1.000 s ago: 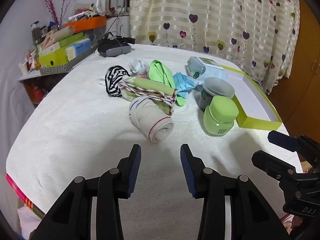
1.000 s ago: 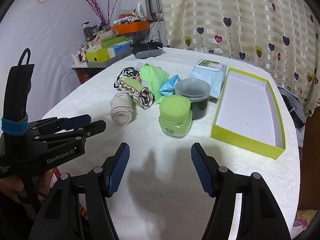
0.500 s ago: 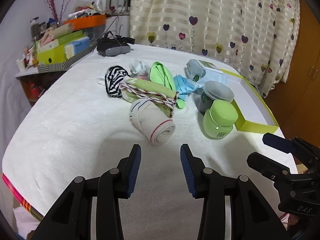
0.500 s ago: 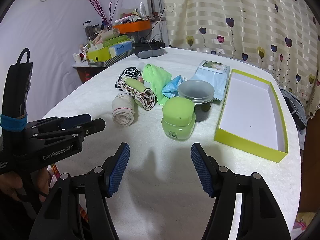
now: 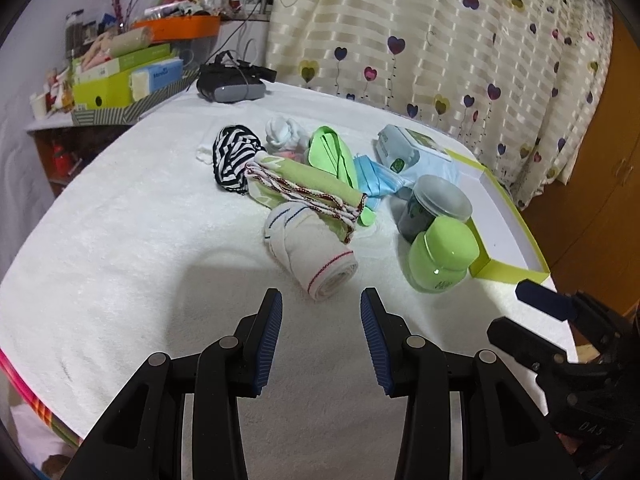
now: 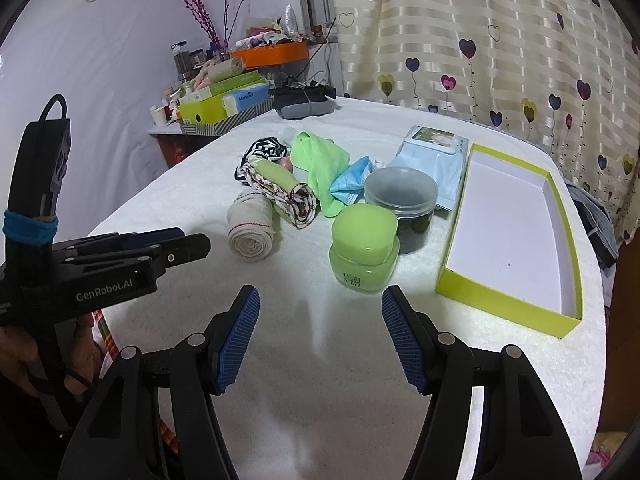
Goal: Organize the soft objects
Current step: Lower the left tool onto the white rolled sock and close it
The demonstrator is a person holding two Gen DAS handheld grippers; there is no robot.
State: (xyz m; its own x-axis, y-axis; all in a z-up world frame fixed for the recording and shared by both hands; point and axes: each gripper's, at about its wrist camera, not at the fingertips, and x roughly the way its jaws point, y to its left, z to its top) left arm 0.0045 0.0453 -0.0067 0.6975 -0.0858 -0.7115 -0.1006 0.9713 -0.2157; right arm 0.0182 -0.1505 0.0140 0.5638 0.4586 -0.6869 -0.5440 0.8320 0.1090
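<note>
A rolled white sock (image 5: 310, 254) (image 6: 252, 230) with a red stripe lies on the white-covered table just beyond my left gripper (image 5: 321, 308), which is open and empty. Behind it lie a rolled green cloth with patterned trim (image 5: 304, 192) (image 6: 284, 190), a black-and-white striped cloth (image 5: 234, 156), a light green cloth (image 5: 334, 154) (image 6: 320, 164), a white sock bundle (image 5: 282, 134) and a blue face mask (image 5: 376, 182) (image 6: 350, 180). My right gripper (image 6: 320, 302) is open and empty, short of the green jar (image 6: 364, 254) (image 5: 440, 254).
A lime-edged open box (image 6: 516, 236) lies at the right with a white inside. A dark jar with clear lid (image 6: 402, 204) and a wet-wipes pack (image 6: 434, 160) stand beside it. A headset (image 5: 230, 82) and stacked boxes (image 5: 124, 80) sit at the far left. A patterned curtain hangs behind.
The left view has rolled slightly, so the table looks tilted differently. Both grippers stay open and nothing on the table has moved.
</note>
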